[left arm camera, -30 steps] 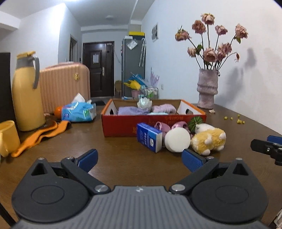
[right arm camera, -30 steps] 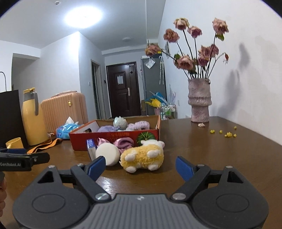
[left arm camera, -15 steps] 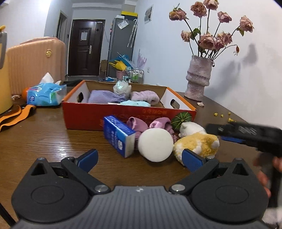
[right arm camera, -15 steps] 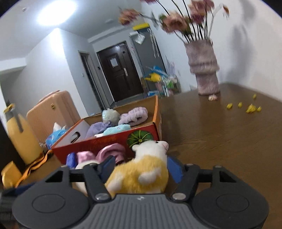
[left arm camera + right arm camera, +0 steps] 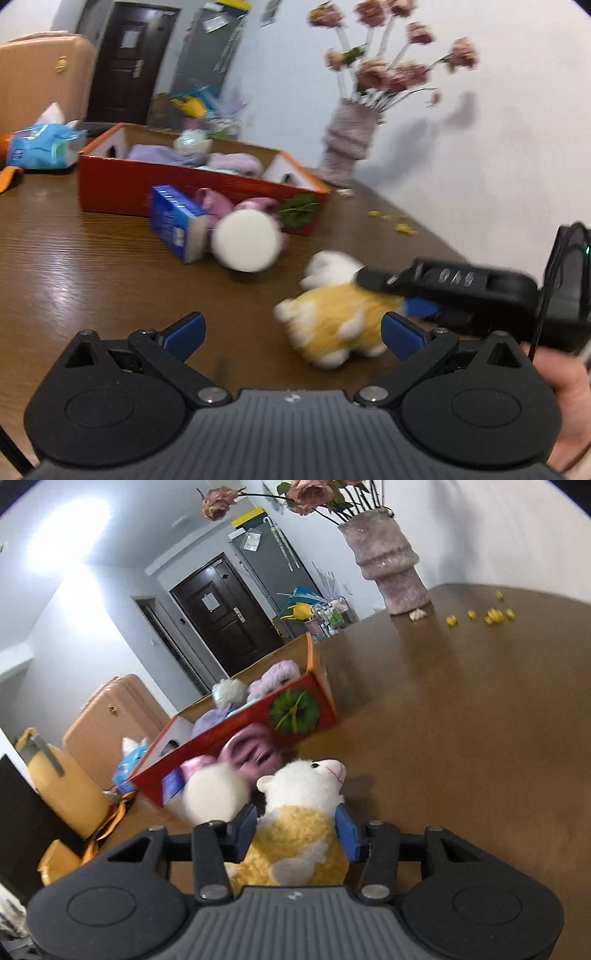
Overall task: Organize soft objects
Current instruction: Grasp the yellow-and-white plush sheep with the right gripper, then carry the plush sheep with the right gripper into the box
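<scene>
Your right gripper [image 5: 297, 829] has the plush [image 5: 299, 834] between its blue pads, one pad against each flank, and its jaws are closing on the yellow body. The white head pokes out past the fingertips, facing away from you. In the left wrist view the plush [image 5: 332, 321] lies on the counter [image 5: 92, 266] near the right pad of your left gripper [image 5: 293, 328], whose jaws stand wide with nothing between them. Your right hand [image 5: 565, 398] shows at the right edge of that view, with the right gripper [image 5: 406, 299] reaching in from the right onto the plush.

Just beyond the plush, a white puff [image 5: 245, 242] leans against a blue pack [image 5: 177, 221], which lies to its left. Behind them sit two pink rolls [image 5: 255, 206], up against the front wall of the red box [image 5: 140, 184]. The box holds purple and pale soft things; a green print marks its right front corner.

Left of the box lies a blue tissue pack [image 5: 37, 147], with a peach suitcase [image 5: 40, 77] behind it. A yellow flask [image 5: 59, 786] stands at far left in the right wrist view. Far right, a vase [image 5: 349, 147] of dried roses stands on the counter near the wall, with small yellow bits [image 5: 487, 614] scattered to the right of it.
</scene>
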Available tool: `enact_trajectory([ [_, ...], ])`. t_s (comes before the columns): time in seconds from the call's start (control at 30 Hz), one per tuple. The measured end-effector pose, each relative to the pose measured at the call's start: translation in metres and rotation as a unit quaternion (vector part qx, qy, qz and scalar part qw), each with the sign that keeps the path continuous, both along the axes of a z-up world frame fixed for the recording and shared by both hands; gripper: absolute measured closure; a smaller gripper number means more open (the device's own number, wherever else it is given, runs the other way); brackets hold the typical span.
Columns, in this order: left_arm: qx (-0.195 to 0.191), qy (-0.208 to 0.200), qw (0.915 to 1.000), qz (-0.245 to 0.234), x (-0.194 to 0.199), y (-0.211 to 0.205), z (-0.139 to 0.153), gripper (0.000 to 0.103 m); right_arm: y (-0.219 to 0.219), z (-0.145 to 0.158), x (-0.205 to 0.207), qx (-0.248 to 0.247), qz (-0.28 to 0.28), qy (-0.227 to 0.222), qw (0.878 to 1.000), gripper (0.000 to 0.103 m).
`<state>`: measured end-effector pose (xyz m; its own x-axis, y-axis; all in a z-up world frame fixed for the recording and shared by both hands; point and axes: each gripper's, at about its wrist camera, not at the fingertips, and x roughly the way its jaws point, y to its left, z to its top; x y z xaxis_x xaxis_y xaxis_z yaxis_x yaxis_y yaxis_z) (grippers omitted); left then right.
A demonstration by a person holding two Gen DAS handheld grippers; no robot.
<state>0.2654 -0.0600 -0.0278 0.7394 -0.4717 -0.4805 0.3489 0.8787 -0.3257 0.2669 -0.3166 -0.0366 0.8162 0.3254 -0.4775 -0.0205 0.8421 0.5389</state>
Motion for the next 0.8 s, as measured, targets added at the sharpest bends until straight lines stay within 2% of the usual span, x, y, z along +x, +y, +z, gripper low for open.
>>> enact_trajectory([
  [0.17, 0.001, 0.040, 0.9990, 0.020, -0.013, 0.017, -0.008, 0.004, 0.020, 0.006, -0.044, 0.040, 0.058, 0.002, 0.998, 0.054],
  [0.27, 0.004, 0.049, 0.9973, 0.055, -0.019, 0.034, -0.011, 0.008, 0.021, 0.014, -0.059, 0.031, 0.069, -0.023, 0.997, 0.054],
  [0.33, -0.009, 0.060, 0.9960, 0.066, -0.021, 0.042, -0.011, 0.011, 0.020, 0.014, -0.058, 0.019, 0.059, -0.018, 0.998, 0.054],
  [0.47, -0.055, 0.080, 0.9940, 0.050, -0.019, 0.051, -0.009, 0.019, 0.026, 0.006, -0.051, 0.034, 0.072, 0.005, 0.997, 0.055],
  [0.53, -0.077, 0.095, 0.9919, 0.036, -0.020, 0.051, -0.011, 0.030, 0.032, 0.002, -0.049, 0.030, 0.077, 0.010, 0.996, 0.055],
  [0.57, -0.089, 0.108, 0.9898, 0.028, -0.017, 0.052, -0.014, 0.040, 0.033, 0.000, -0.049, 0.035, 0.079, 0.009, 0.996, 0.055],
  [0.6, -0.096, 0.121, 0.9877, 0.025, -0.014, 0.052, -0.018, 0.044, 0.032, -0.002, -0.050, 0.043, 0.080, 0.010, 0.996, 0.055],
  [0.67, -0.115, 0.127, 0.9848, 0.027, -0.010, 0.056, -0.022, 0.046, 0.028, -0.008, -0.048, 0.065, 0.079, 0.017, 0.995, 0.055],
  [0.8, -0.120, 0.124, 0.9846, 0.026, -0.009, 0.057, -0.024, 0.047, 0.023, -0.017, -0.044, 0.107, 0.081, 0.032, 0.990, 0.057],
])
